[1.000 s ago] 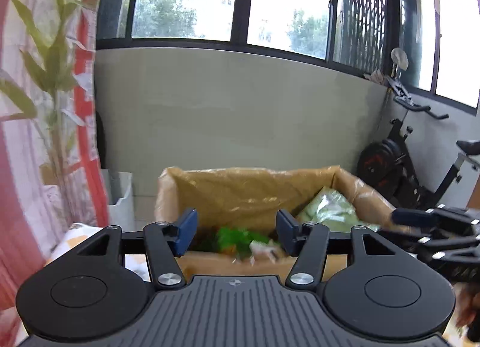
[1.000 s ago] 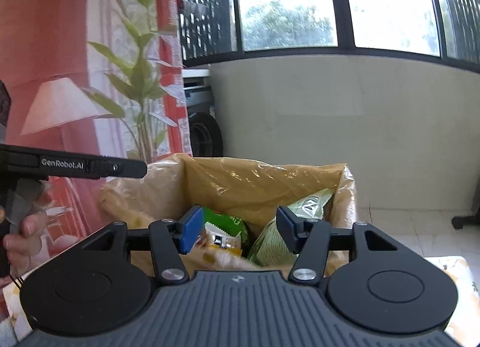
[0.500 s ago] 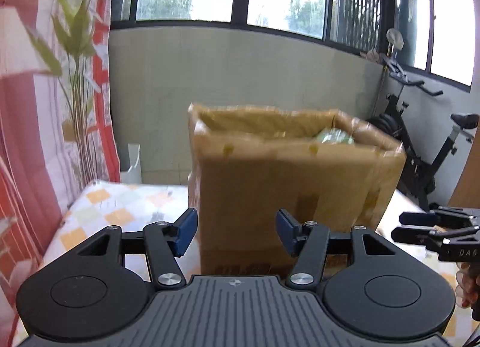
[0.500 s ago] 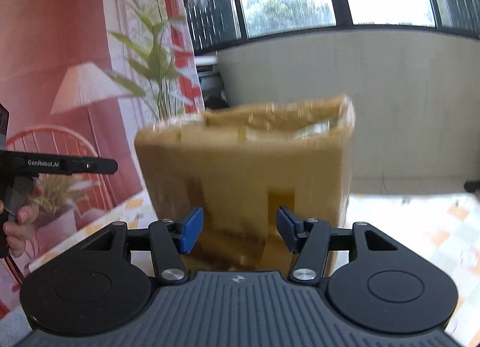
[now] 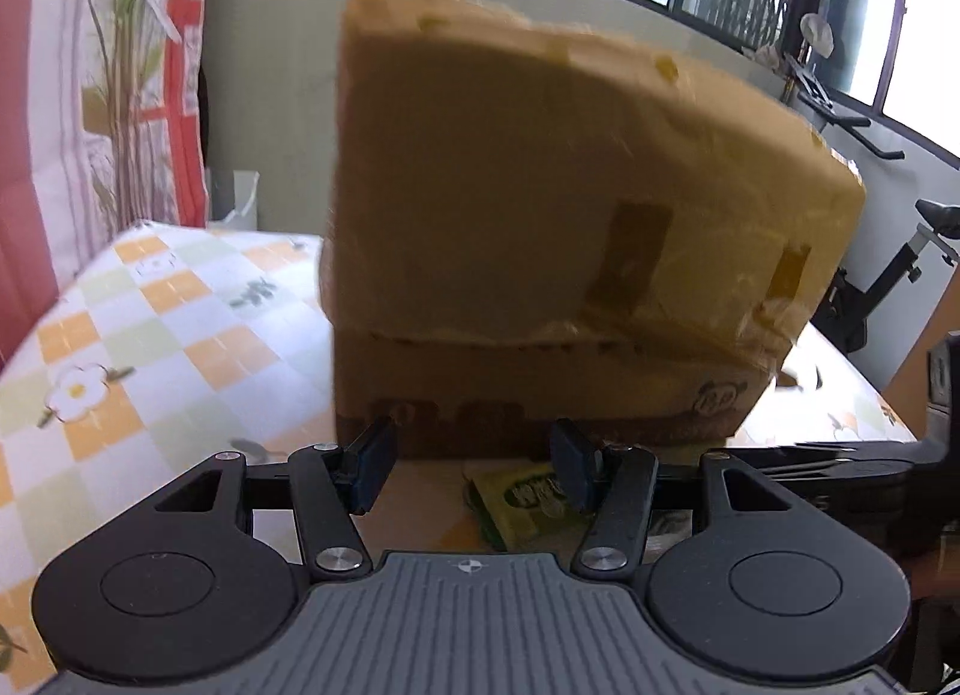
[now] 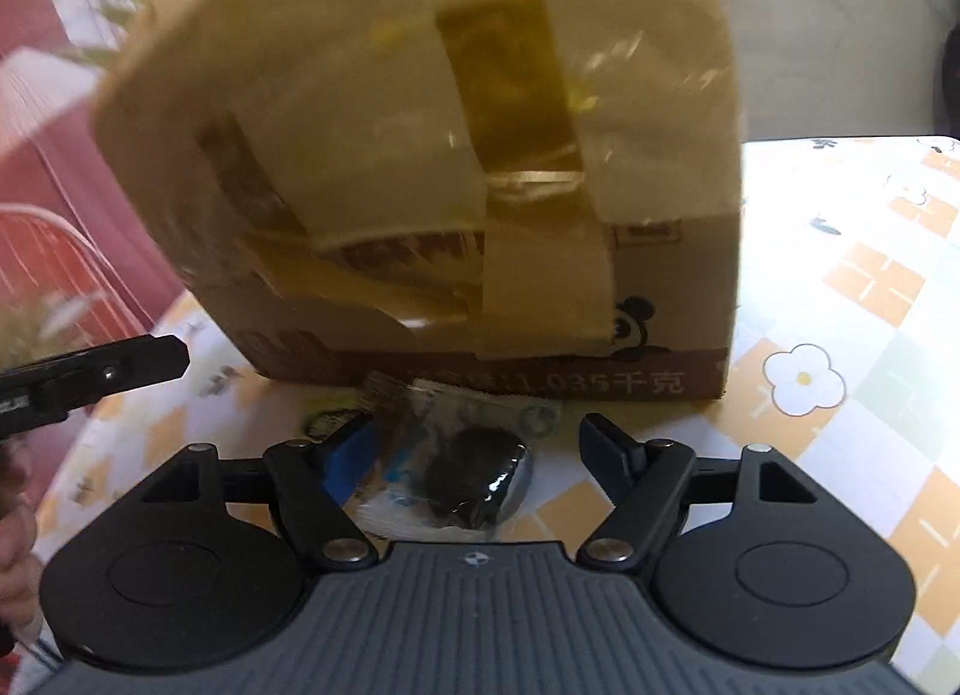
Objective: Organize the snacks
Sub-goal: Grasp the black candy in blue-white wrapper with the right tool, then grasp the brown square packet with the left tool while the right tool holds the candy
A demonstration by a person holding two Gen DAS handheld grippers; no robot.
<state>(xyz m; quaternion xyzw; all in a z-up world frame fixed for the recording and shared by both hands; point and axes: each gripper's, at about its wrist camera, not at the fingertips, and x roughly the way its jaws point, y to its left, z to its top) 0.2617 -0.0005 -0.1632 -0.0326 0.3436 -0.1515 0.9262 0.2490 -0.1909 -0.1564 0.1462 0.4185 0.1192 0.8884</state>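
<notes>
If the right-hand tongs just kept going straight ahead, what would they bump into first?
Probably the clear snack packet with a dark piece inside, lying on the tablecloth between the open right tongs. Past it stands the taped cardboard box. The picture is blurred, so depth is uncertain.

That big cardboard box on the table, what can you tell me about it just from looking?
The cardboard box is tall, brown and blurred, its sides wrapped in glossy clear film and patched with tan and yellowish tape strips. A dark red band with white print runs along the bottom, beside a small panda drawing. It stands upright on the checked floral tablecloth. Its top is out of view. Snack packets lie at its foot; neither gripper touches it.
</notes>
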